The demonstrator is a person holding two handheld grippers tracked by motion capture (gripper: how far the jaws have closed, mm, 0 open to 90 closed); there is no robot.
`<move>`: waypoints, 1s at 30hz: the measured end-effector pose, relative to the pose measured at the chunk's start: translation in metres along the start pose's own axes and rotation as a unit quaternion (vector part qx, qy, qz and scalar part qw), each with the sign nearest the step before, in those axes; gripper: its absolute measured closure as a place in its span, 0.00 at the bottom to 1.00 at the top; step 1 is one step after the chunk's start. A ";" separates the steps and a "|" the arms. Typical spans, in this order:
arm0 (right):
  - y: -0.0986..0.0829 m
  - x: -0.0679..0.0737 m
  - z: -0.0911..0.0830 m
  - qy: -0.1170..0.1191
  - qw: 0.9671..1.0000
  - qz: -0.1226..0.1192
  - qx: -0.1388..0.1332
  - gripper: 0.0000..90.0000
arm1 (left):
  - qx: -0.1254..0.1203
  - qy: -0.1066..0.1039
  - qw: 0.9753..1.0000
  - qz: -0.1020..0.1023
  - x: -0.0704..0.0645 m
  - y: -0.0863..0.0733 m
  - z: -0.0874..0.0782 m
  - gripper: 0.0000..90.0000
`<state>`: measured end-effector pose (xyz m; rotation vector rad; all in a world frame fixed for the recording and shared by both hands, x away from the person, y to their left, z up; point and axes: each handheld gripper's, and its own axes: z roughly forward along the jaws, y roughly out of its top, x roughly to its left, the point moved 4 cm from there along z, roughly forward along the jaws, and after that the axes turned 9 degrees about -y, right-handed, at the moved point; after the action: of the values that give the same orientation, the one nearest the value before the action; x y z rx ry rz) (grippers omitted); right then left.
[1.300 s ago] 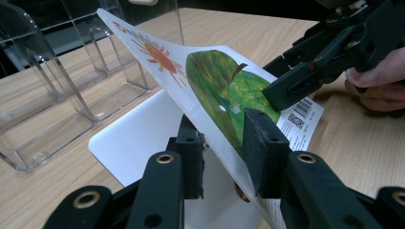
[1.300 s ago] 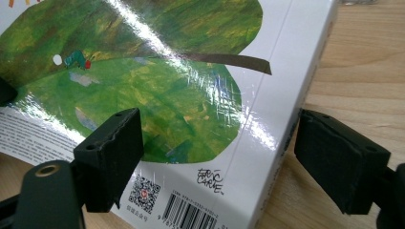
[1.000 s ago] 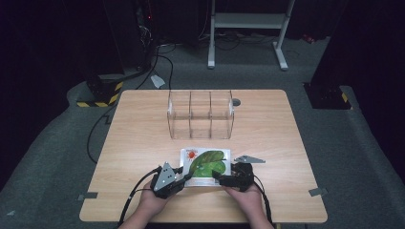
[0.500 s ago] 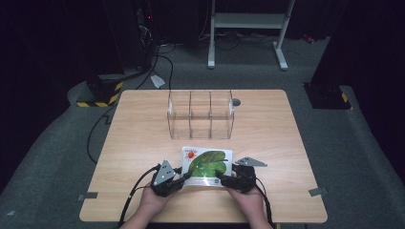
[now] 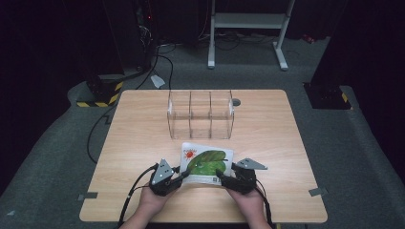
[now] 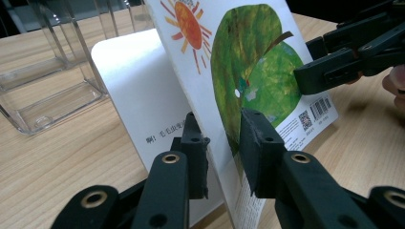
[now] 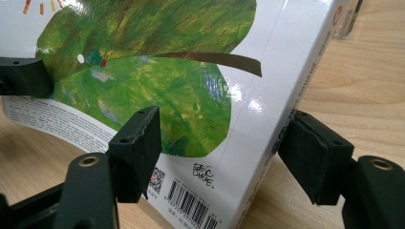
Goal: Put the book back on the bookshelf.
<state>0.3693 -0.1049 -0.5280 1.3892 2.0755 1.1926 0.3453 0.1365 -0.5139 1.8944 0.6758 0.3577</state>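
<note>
One book (image 5: 206, 164) is lying at the near middle of the table (image 5: 143, 138), and two grippers are working on it. One clear rack (image 5: 200, 113) with three slots is standing just beyond the book, toward the far edge, with a narrow strip of bare wood between them.

The left gripper (image 5: 184, 175) is reaching in at the book's near left corner. In the left gripper view its jaws are standing one on each side of the front cover, which is lifting away from the white page beneath; the right-hand jaw is touching the cover, while a thin gap is showing at the other, so I cannot tell whether it is truly pinching.

The right gripper (image 5: 223, 175) is coming in at the near right corner. In the right gripper view its jaws are spreading wide around the book's spine, one jaw resting on the green leaf picture and the other lying at the spine's outer side.

Wide bare wood is lying open to the left and right of the book. The person's hands are sitting close to the table's near edge.
</note>
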 end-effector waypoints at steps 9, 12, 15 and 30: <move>0.004 0.000 -0.008 -0.016 1.000 -0.008 -0.026 0.37 | 0.016 0.013 1.000 0.013 -0.001 -0.005 0.004 0.82; 0.006 0.000 -0.011 -0.020 0.999 -0.014 -0.037 0.38 | 0.028 0.021 0.999 0.019 0.000 -0.007 0.006 0.82; 0.007 0.001 -0.013 -0.022 0.999 -0.019 -0.044 0.38 | 0.036 0.027 0.999 0.024 0.001 -0.010 0.007 0.82; 0.005 0.005 -0.017 -0.029 0.998 -0.036 -0.053 0.40 | 0.059 0.032 0.997 0.023 0.006 -0.018 0.014 0.80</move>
<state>0.3588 -0.1074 -0.5134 1.2763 1.9764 1.2006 0.3519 0.1349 -0.5361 2.0214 0.7093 0.4172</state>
